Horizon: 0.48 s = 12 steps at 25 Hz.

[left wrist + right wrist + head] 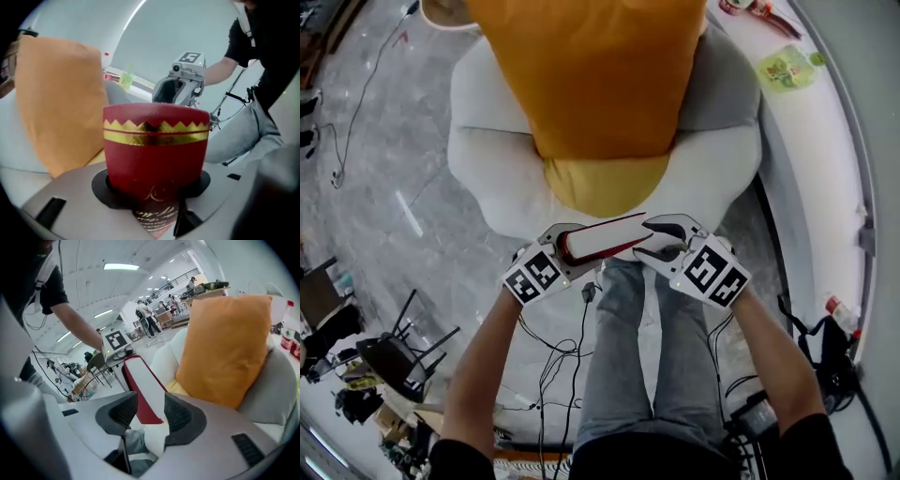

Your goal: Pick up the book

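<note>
A red book (605,237) with a gold band and white page edges hangs in the air in front of the armchair, held at both ends. My left gripper (567,246) is shut on its left end. In the left gripper view the red cover (155,150) fills the space between the jaws of that gripper (154,183). My right gripper (652,239) grips the other end. In the right gripper view both pads of that gripper (150,411) press on the book (143,385), one on the red cover and one on the far side. Each gripper shows in the other's view: the right gripper (180,89), the left gripper (117,350).
A white armchair (497,159) stands just ahead, with a big orange pillow (591,75) and a yellow cushion (605,183) on it. A white counter (825,141) runs along the right with a green packet (787,67). Cables (553,356) lie on the floor by the person's legs (647,347). A black chair (394,361) stands at the left.
</note>
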### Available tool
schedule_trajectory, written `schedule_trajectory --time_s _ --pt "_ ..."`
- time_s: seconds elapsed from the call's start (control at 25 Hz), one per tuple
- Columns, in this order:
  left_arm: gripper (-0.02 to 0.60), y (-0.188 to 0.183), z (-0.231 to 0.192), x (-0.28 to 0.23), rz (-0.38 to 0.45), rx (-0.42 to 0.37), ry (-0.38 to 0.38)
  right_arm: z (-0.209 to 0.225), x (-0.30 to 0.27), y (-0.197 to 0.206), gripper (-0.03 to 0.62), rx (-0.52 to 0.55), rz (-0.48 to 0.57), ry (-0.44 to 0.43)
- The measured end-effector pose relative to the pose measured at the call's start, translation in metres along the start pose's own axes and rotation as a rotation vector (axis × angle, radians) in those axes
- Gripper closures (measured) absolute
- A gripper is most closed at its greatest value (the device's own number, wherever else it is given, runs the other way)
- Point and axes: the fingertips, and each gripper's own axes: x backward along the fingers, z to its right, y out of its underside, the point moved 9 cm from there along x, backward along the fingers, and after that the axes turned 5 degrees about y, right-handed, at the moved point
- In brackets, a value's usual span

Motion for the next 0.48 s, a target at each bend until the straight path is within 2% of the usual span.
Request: schedule_trajectory --time_s 0.08,0.16,0.24,0.32,0.48 --pt "0.337 -0.006 0.006 0.021 0.042 0.066 -0.072 0.004 0.023 -0.010 0.427 -0.024 0.021 0.030" --pt "0.337 -0.018 0.009 0.042 0.066 0.092 -0.148 0.010 0.043 -0.021 0.454 -0.009 0.038 0.068" --pt "0.337 -0.035 0.017 0.058 0.077 0.093 -0.205 0.014 0.064 -0.031 0.503 0.010 0.051 0.108" --pt "0.337 -0.048 0.034 0.067 0.080 0.087 -0.224 0.011 0.089 -0.035 0.539 0.009 0.065 0.135" --pt "0.337 -0.082 0.066 0.089 0.109 0.067 -0.292 0.007 0.140 -0.057 0.556 0.038 0.109 0.189"
